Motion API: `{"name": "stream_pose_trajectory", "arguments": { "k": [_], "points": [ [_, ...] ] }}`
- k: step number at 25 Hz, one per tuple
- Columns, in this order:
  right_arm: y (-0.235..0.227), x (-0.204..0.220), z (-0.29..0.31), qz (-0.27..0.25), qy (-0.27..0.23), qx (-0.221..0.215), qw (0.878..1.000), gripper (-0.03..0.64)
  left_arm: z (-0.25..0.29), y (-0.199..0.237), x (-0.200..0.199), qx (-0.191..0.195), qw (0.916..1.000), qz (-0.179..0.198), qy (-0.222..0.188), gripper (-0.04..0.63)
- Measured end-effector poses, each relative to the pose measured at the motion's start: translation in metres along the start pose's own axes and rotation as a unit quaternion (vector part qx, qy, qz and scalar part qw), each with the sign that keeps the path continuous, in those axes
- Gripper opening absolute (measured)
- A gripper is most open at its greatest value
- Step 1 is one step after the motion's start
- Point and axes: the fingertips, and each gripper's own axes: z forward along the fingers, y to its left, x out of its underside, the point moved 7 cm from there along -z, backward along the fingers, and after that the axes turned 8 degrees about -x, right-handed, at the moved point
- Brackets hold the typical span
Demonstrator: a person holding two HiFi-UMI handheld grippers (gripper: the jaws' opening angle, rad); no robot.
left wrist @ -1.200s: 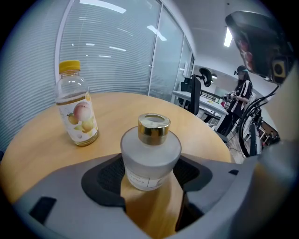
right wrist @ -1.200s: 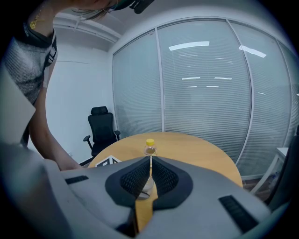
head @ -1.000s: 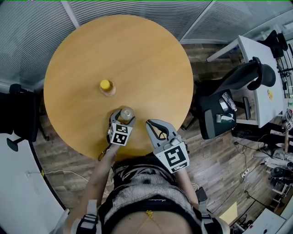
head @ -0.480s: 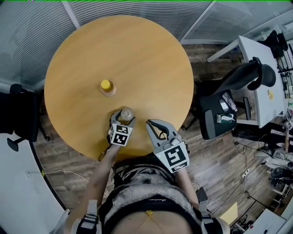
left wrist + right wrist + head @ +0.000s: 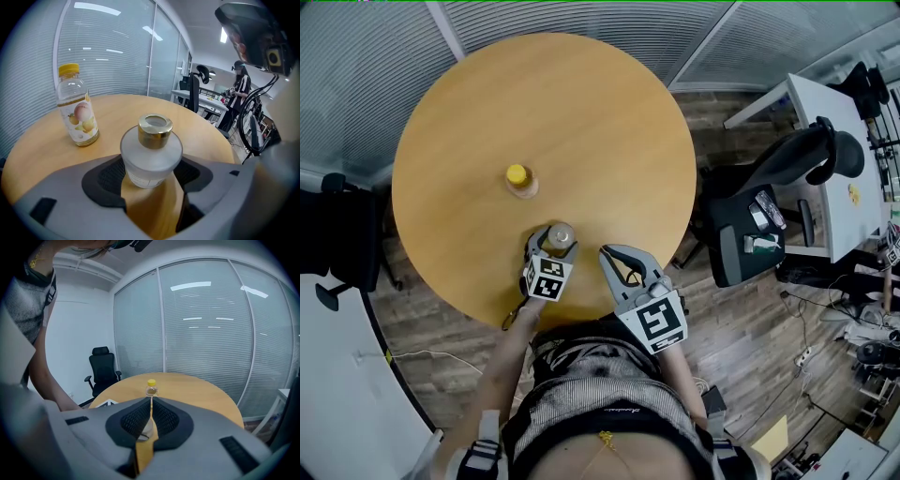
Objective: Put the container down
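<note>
The container (image 5: 561, 234), a frosted glass bottle (image 5: 151, 157) with a gold collar, stands upright between the pads of my left gripper (image 5: 551, 242) near the table's front edge. Both pads of the left gripper (image 5: 150, 177) press its sides; whether its base touches the wood I cannot tell. My right gripper (image 5: 610, 254) hovers at the table's rim just right of it. In the right gripper view the right gripper (image 5: 151, 400) is shut to a thin slit with nothing held.
A clear juice bottle (image 5: 519, 178) with a yellow cap (image 5: 69, 70) stands farther in on the round wooden table (image 5: 581, 122). Glass walls with blinds ring the far side. An office chair (image 5: 769, 211) and a desk sit to the right.
The container has shifted very slightly in the left gripper, and its top now looks greyer than amber. The right gripper has not moved.
</note>
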Motion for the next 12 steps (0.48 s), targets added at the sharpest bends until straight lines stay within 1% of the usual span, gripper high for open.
{"name": "stream_pose_trajectory", "arguments": {
  "k": [2, 12],
  "points": [
    [0.0011, 0.0, -0.0004, 0.011, -0.003, 0.003, 1.0, 0.023, 0.0, -0.0001, 0.0009, 0.0, 1.0, 0.0, -0.004, 0.333],
    [0.0013, -0.0014, -0.0053, 0.011, -0.009, 0.007, 1.0, 0.023, 0.0003, -0.001, 0.0002, 0.001, 1.0, -0.001, -0.008, 0.333]
  ]
}}
